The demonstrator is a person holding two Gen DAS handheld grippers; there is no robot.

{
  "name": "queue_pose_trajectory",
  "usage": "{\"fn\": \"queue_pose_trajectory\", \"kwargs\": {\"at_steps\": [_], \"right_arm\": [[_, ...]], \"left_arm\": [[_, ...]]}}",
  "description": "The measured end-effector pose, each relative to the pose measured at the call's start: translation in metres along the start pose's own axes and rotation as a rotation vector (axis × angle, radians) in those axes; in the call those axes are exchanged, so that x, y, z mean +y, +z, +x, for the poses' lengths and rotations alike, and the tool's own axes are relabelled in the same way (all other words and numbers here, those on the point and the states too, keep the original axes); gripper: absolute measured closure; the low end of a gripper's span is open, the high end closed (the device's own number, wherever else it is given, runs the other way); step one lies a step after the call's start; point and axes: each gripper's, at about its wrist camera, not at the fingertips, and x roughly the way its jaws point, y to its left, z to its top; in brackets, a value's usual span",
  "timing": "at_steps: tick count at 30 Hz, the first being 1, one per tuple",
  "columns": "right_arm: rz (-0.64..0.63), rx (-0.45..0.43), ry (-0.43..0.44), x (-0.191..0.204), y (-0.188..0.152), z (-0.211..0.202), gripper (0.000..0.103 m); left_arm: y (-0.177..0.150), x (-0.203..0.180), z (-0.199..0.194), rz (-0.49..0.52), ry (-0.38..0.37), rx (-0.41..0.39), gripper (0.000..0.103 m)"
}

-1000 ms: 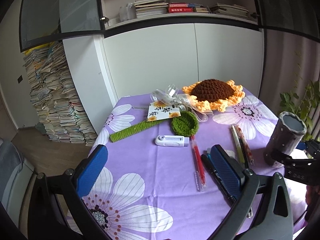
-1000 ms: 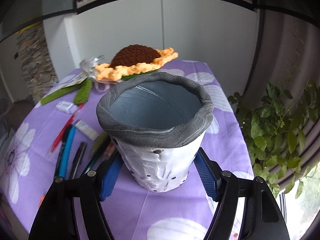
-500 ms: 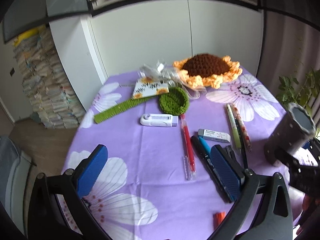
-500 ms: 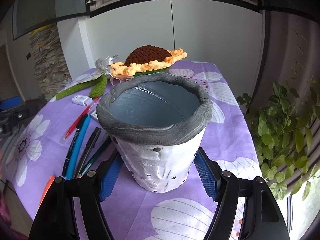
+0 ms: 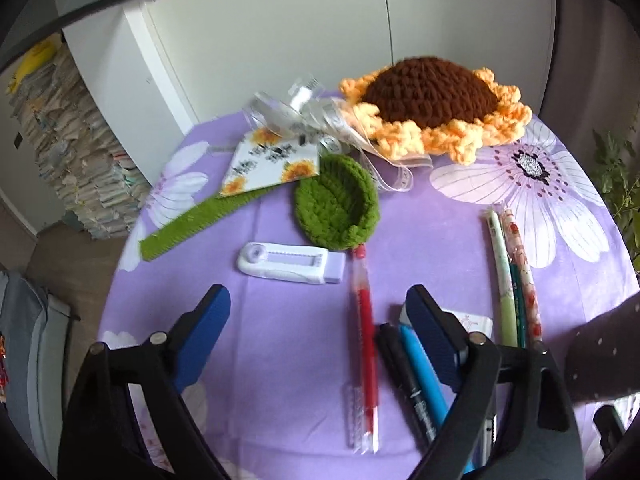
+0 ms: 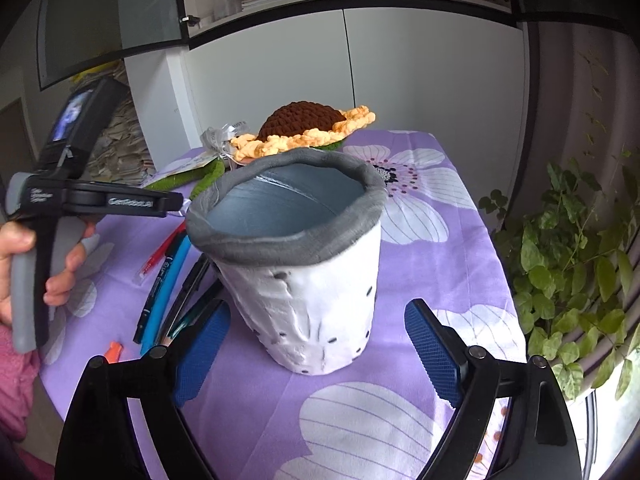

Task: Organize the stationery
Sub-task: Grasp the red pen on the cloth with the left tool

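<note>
— Purple flowered tablecloth (image 5: 440,248) fills your left view; what's biggest on it?

— One crocheted sunflower (image 5: 432,108), upper right. One pen holder (image 6: 304,276) stands mid-frame in your right view, between the spread, untouching jaws of your right gripper (image 6: 316,344).

— Smaller things?

— Six pens lower right, the red pen (image 5: 364,344) among them; one correction tape (image 5: 292,264); one eraser (image 5: 476,322). Your left gripper (image 5: 320,328) gapes empty.

A worktop (image 5: 280,360) under a purple flowered cloth carries a crochet sunflower (image 5: 432,112) at the far side, with a card (image 5: 272,164), a green leaf (image 5: 336,208) and a green stem (image 5: 192,224) nearer. A white corrector (image 5: 290,266), red pen (image 5: 366,344), black marker (image 5: 408,380), blue pen (image 5: 424,376), eraser (image 5: 476,324) and three pens (image 5: 514,280) lie near. A gray-rimmed holder (image 6: 312,280) stands at right.
</note>
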Motion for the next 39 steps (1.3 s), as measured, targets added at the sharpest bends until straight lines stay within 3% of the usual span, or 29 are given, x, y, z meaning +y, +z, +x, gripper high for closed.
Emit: {"fn": "queue_pose_trajectory", "kwargs": {"at_steps": [2,4,9,11,12,13,15,16,17,24,32,35,36,37,39], "right_arm": [[0.015,-0.002,0.009,-0.004,-0.004,-0.001,0.014],[0.038,-0.002,0.013,-0.008,-0.005,-0.001,0.014],[0.078,-0.031,0.049,-0.013,-0.003,-0.002,0.014],[0.069,-0.019,0.053,-0.011,-0.002,0.000,0.014],[0.060,-0.012,0.059,-0.009,-0.001,0.001,0.014],[0.051,-0.004,0.060,-0.007,0.000,0.003,0.014],[0.032,0.013,0.063,-0.003,-0.001,0.005,0.014],[0.025,0.019,0.063,-0.001,-0.001,0.006,0.017],[0.021,0.021,0.057,0.000,-0.001,0.006,0.032],[0.045,0.019,0.060,-0.005,-0.003,0.006,0.032],[0.049,0.018,0.073,-0.007,-0.004,0.007,0.032],[0.047,0.018,0.074,-0.006,-0.004,0.006,0.032],[0.047,0.018,0.074,-0.006,-0.005,0.006,0.032],[0.048,0.018,0.075,-0.006,-0.005,0.006,0.032],[0.050,0.017,0.077,-0.006,-0.005,0.005,0.032]], "left_arm": [[0.002,-0.003,0.008,-0.003,0.012,0.021,0.017],[0.006,-0.005,0.014,-0.008,0.005,0.041,0.027],[0.014,-0.006,0.029,-0.025,0.013,0.114,0.042],[0.016,-0.007,0.032,-0.027,0.016,0.127,0.043],[0.016,-0.007,0.034,-0.029,0.015,0.132,0.047],[0.016,-0.007,0.035,-0.030,0.015,0.135,0.060],[0.016,-0.008,0.036,-0.029,0.009,0.146,0.067],[0.016,-0.008,0.035,-0.026,0.013,0.145,0.069],[0.016,-0.009,0.036,-0.023,0.014,0.146,0.071],[0.016,-0.008,0.035,-0.020,-0.023,0.155,0.092],[0.017,-0.001,-0.004,-0.016,-0.070,0.046,0.094],[0.022,0.002,-0.003,0.002,-0.070,0.052,0.089],[0.025,0.002,0.003,0.009,-0.067,0.081,0.084],[0.026,0.003,0.007,0.014,-0.060,0.103,0.069],[0.026,0.002,0.018,0.037,-0.059,0.138,0.049]]}}
